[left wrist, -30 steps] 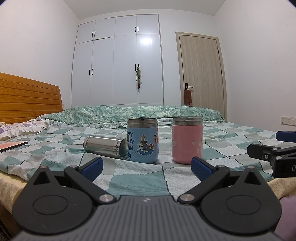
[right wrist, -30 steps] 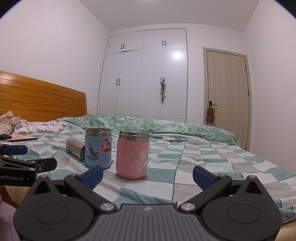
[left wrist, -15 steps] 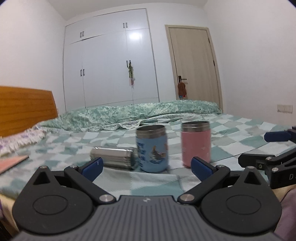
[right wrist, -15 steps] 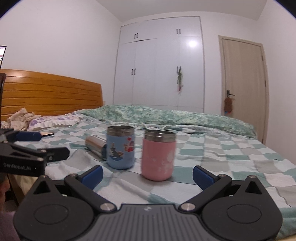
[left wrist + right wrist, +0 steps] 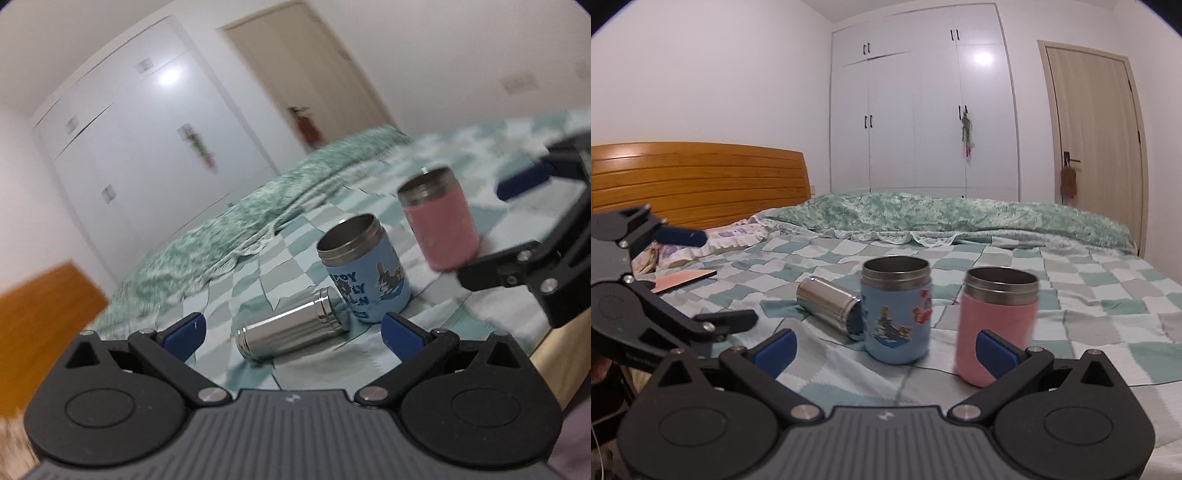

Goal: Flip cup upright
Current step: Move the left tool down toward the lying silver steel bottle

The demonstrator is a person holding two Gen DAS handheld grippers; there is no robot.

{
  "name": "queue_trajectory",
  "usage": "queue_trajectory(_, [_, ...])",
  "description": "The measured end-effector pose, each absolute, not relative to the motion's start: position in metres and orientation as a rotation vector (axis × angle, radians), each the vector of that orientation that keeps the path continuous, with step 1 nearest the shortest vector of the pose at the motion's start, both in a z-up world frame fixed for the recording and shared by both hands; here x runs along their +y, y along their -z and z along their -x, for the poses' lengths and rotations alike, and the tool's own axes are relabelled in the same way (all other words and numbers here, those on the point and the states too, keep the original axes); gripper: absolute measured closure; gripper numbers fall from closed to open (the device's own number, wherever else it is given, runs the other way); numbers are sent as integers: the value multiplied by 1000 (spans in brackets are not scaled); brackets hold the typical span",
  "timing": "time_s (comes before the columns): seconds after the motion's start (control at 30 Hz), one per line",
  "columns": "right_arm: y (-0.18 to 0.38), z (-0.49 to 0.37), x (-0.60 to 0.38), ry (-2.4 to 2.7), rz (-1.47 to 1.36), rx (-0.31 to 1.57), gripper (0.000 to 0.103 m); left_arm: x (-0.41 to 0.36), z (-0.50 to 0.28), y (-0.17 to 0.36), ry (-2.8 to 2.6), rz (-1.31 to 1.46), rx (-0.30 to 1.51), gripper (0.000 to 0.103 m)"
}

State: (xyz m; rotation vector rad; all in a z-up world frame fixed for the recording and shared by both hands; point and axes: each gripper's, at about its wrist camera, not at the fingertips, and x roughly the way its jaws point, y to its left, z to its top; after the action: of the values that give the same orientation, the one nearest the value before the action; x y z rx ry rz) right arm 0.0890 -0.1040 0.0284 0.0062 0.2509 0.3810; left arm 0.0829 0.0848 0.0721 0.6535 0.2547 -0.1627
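My left claw (image 5: 291, 332) gapes wide, gripping nothing, hovering tilted over the checked bedspread (image 5: 1108, 295). The steel cup (image 5: 291, 334) lies on its side just ahead, its mouth end against the upright blue cup (image 5: 365, 269); the pink cup (image 5: 439, 221) stands nearby. My right claw (image 5: 886, 349) — equally wide, empty. Beyond: headboard (image 5: 698, 184), white wardrobe (image 5: 923, 110), door (image 5: 1093, 140).

On the bed (image 5: 1089, 295) before me, the steel cup (image 5: 827, 304) lies on its side, left of and partly behind the cartoon cup (image 5: 895, 312); the pink cup (image 5: 997, 317) stands right of both.
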Motion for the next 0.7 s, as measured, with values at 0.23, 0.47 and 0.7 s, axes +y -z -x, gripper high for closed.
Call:
queue_trajectory(0.23, [-27, -122, -66, -363, -35, 308, 0, 94, -126, -53, 233, -877, 305, 0])
queue_trajectory(0.47, [-19, -153, -36, -422, -74, 352, 0, 124, -160, -47, 244, -933, 340, 0])
queue_trajectory(0.7, [-17, -192, -13, -475, -111, 391, 0, 151, -192, -43, 237, -951, 367, 0])
